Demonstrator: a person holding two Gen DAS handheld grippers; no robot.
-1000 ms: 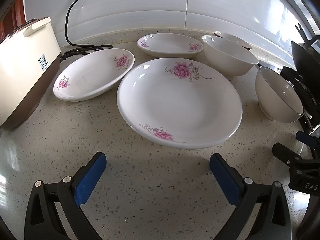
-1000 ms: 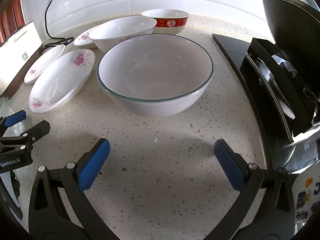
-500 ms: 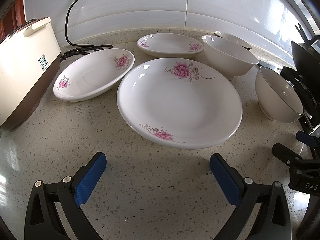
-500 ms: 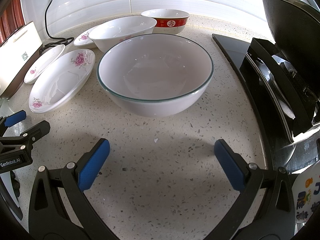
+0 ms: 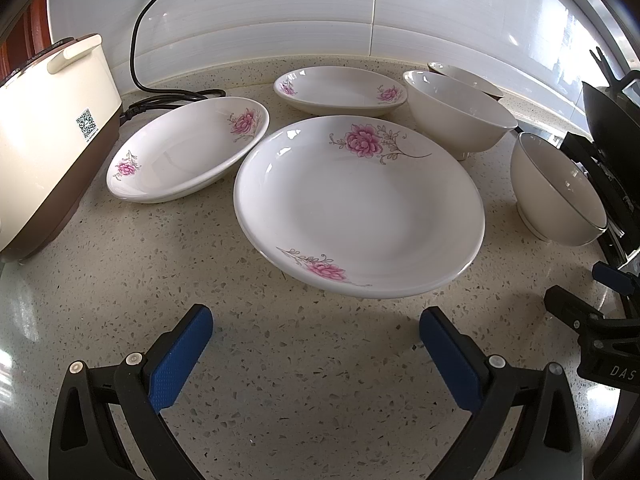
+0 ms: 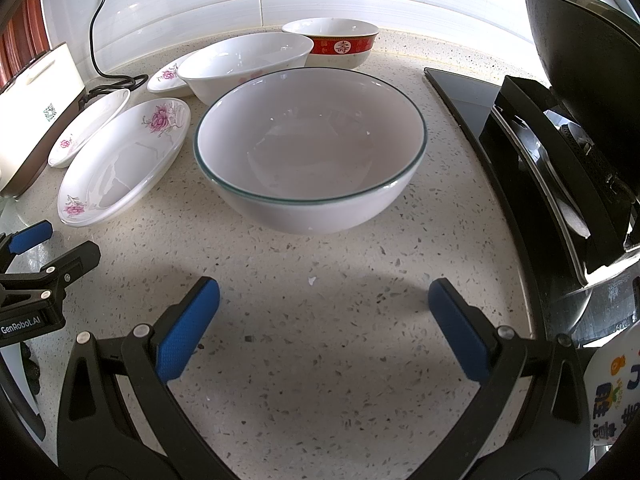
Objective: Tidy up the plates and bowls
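Note:
Three white plates with pink flowers lie on the speckled counter: a large one (image 5: 360,204) just ahead of my open left gripper (image 5: 316,344), a second (image 5: 188,152) to its left, a third (image 5: 340,90) behind. My right gripper (image 6: 324,320) is open and empty, facing a big white bowl with a green rim (image 6: 312,152). Behind that bowl stand a plain white bowl (image 6: 246,62) and a red-banded bowl (image 6: 332,42). In the left wrist view the white bowl (image 5: 456,114) and green-rimmed bowl (image 5: 560,192) sit at the right.
A cream and brown appliance (image 5: 48,136) with a black cord (image 5: 160,96) stands at the left. A black stove (image 6: 552,168) with a dark wok (image 6: 588,52) borders the counter on the right. White wall tiles (image 5: 320,12) close the back.

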